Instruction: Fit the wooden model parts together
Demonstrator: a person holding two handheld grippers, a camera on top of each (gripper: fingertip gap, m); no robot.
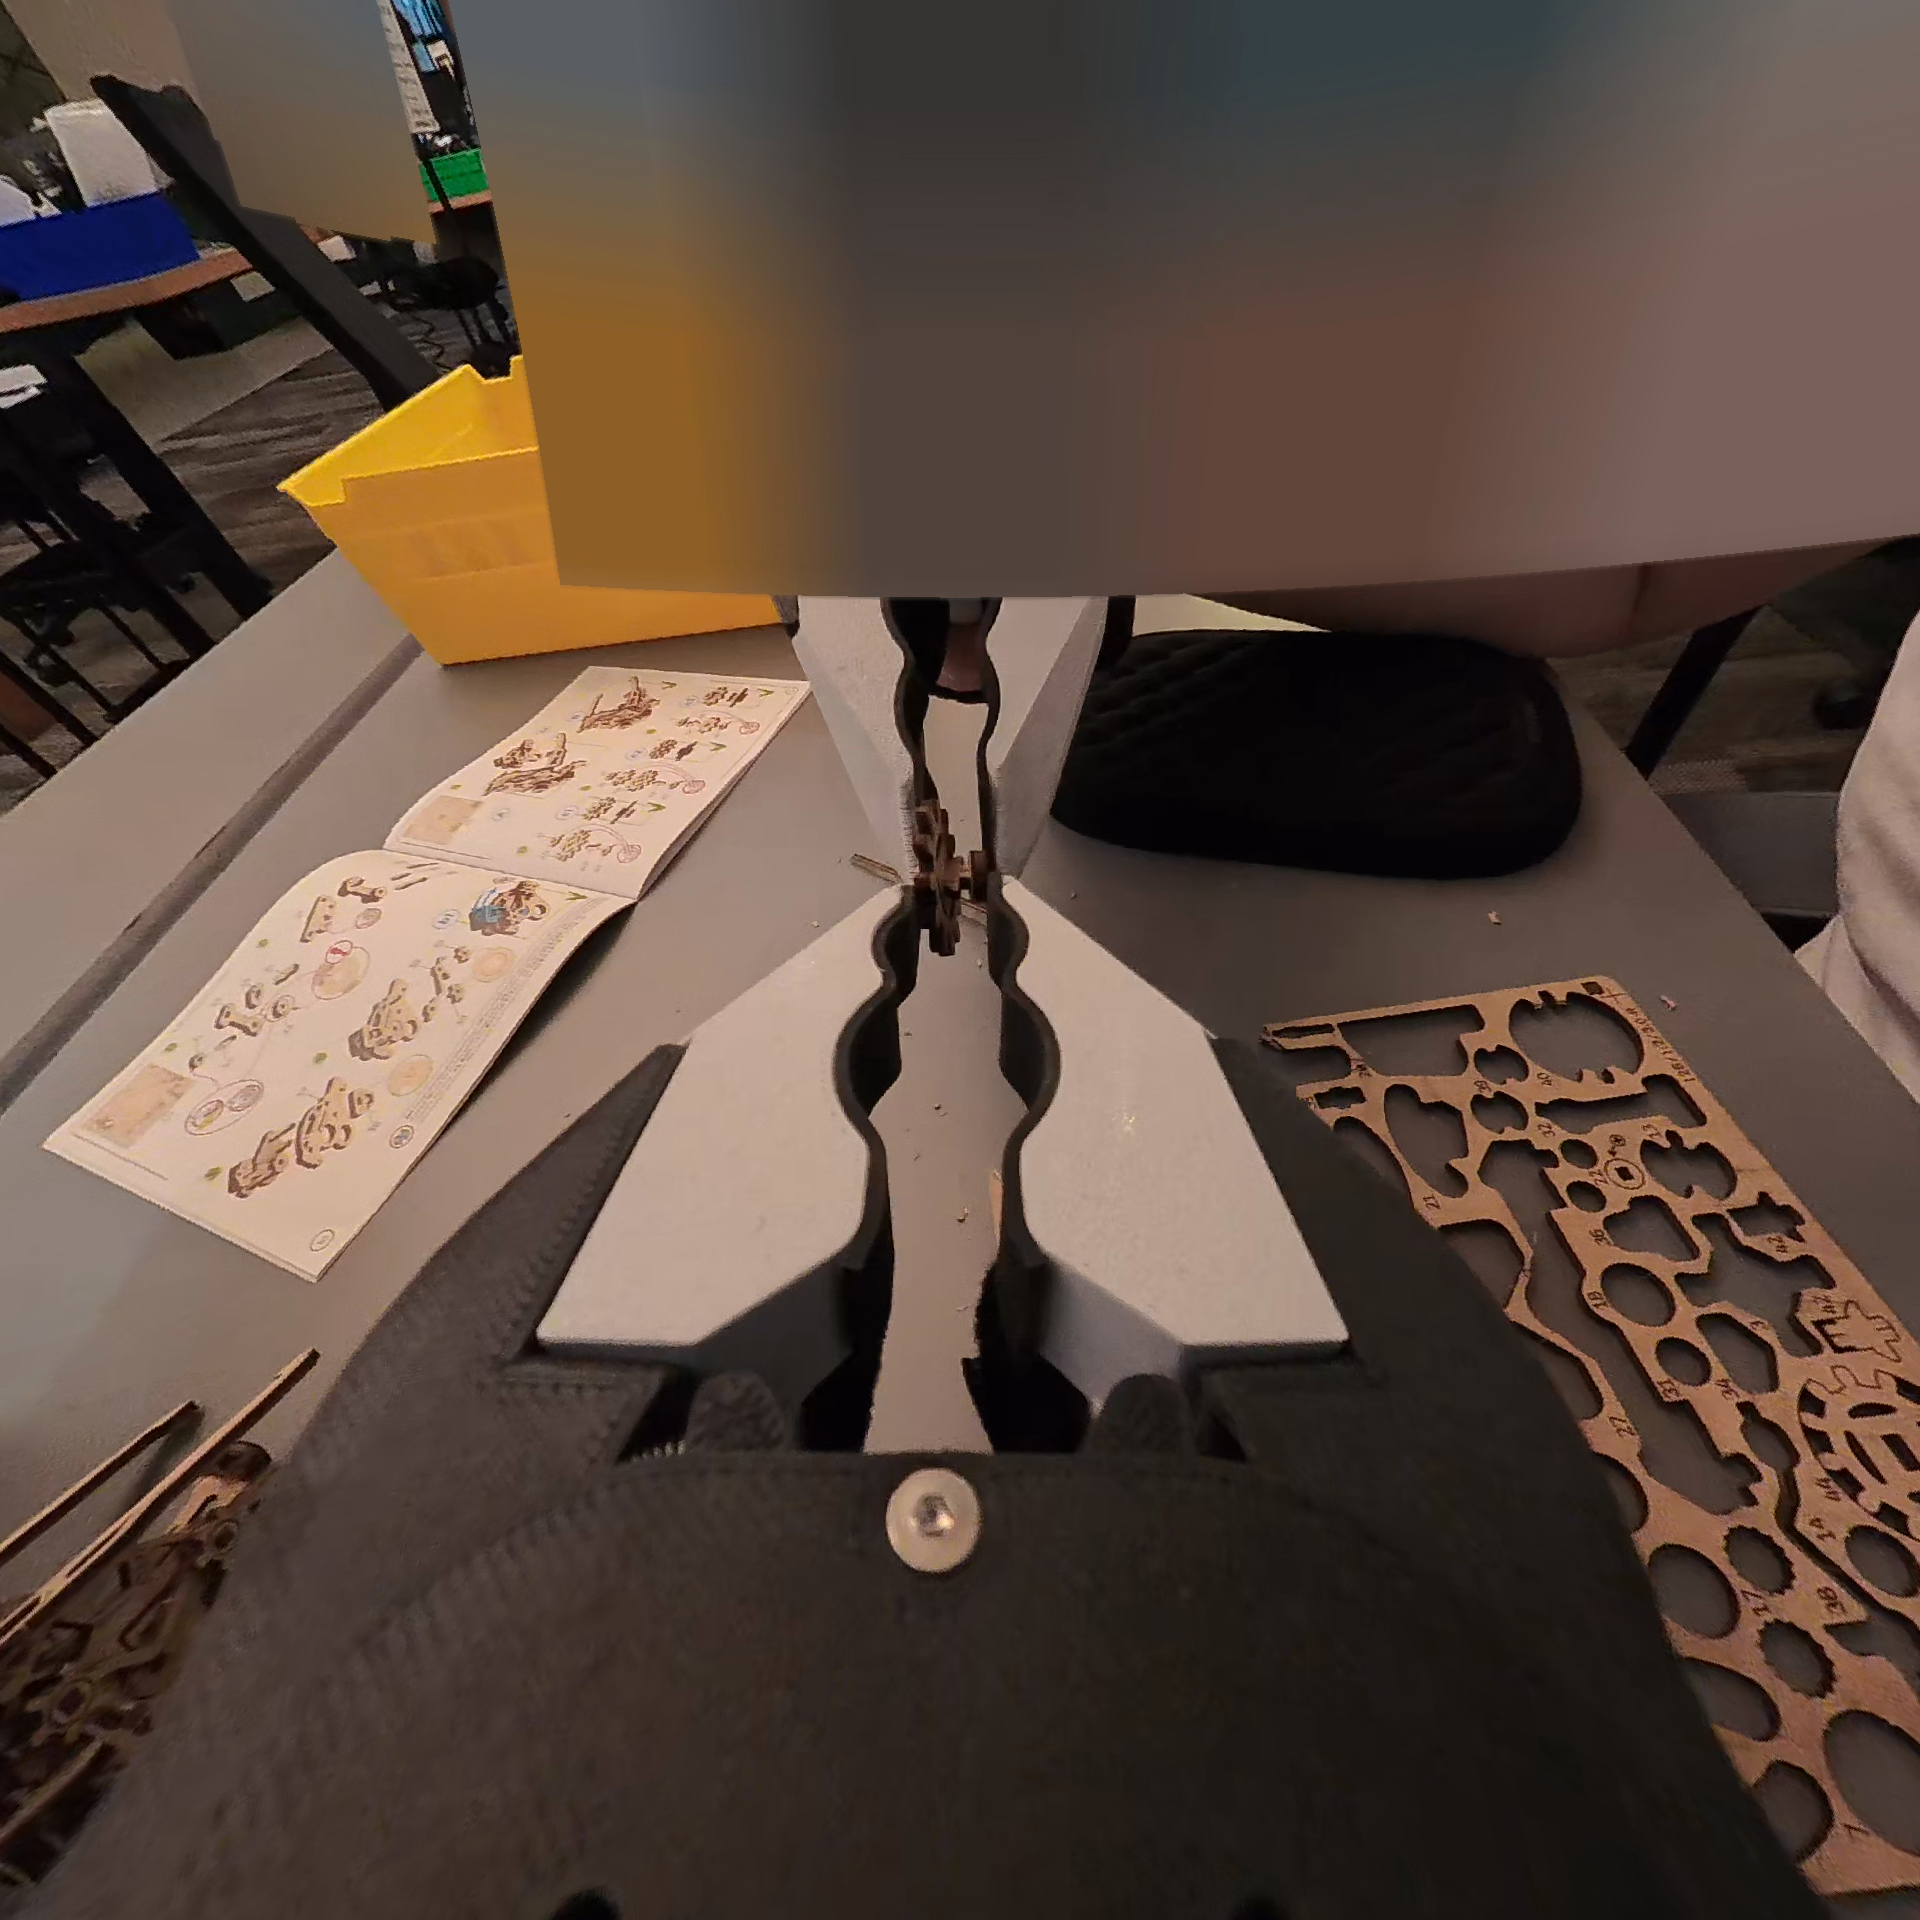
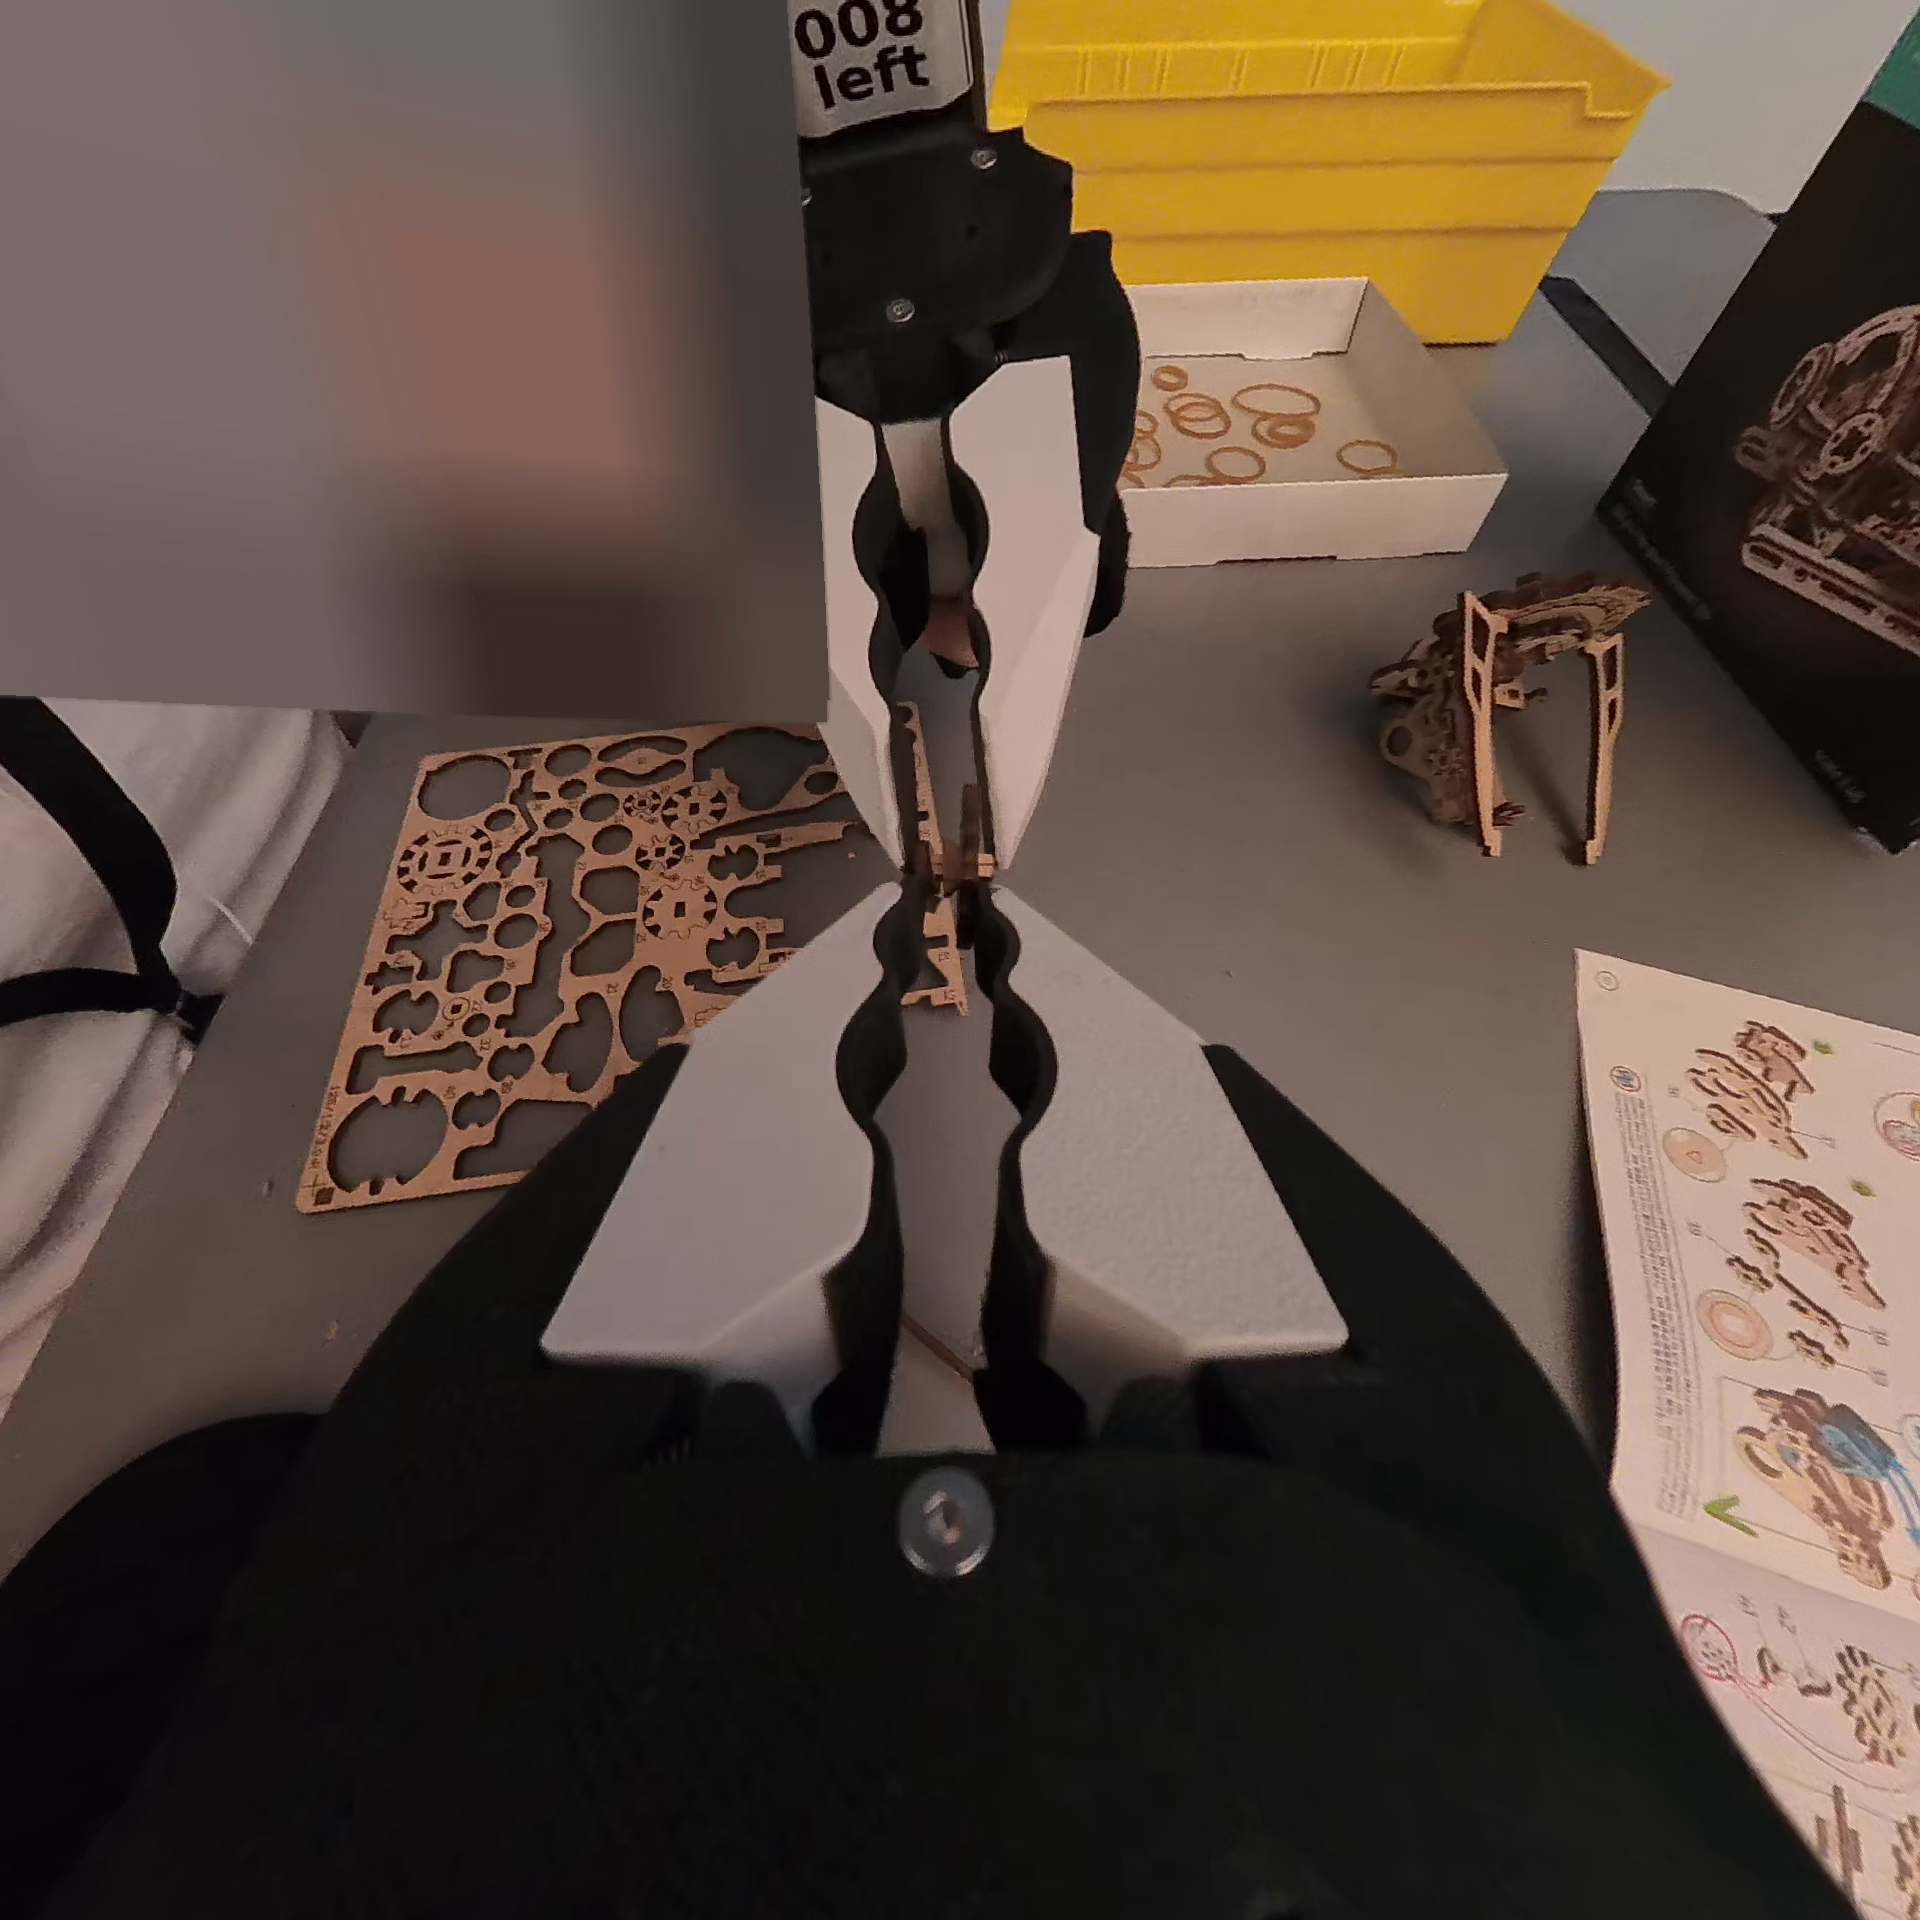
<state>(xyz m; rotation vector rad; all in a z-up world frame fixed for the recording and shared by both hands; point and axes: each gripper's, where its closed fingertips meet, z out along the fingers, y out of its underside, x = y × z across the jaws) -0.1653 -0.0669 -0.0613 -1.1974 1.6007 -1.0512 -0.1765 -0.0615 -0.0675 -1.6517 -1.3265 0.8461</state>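
My left gripper [image 1: 948, 902] and my right gripper [image 2: 948, 899] meet tip to tip above the grey table [image 1: 644, 1039]. Between the tips is a small wooden gear assembly [image 1: 940, 883], dark toothed discs on a short axle; it also shows in the right wrist view [image 2: 951, 868]. Both grippers are nearly closed, and each pinches one side of this assembly. In the left wrist view the right gripper [image 1: 951, 831] comes in from the top. In the right wrist view the left gripper [image 2: 940, 831] comes in from the top. The fingers hide exactly where the parts join.
A laser-cut wooden sheet [image 1: 1621, 1299] [image 2: 582, 956] with many cut-outs lies flat. An open instruction booklet [image 1: 416, 987] [image 2: 1766, 1299], a yellow bin [image 1: 447, 520] [image 2: 1299, 156], a white tray of rubber bands [image 2: 1299, 457], a half-built wooden model [image 2: 1486, 707] and a dark kit box [image 2: 1787, 499] surround the work spot. Both grippers' tips are close together, under 4 cm apart.
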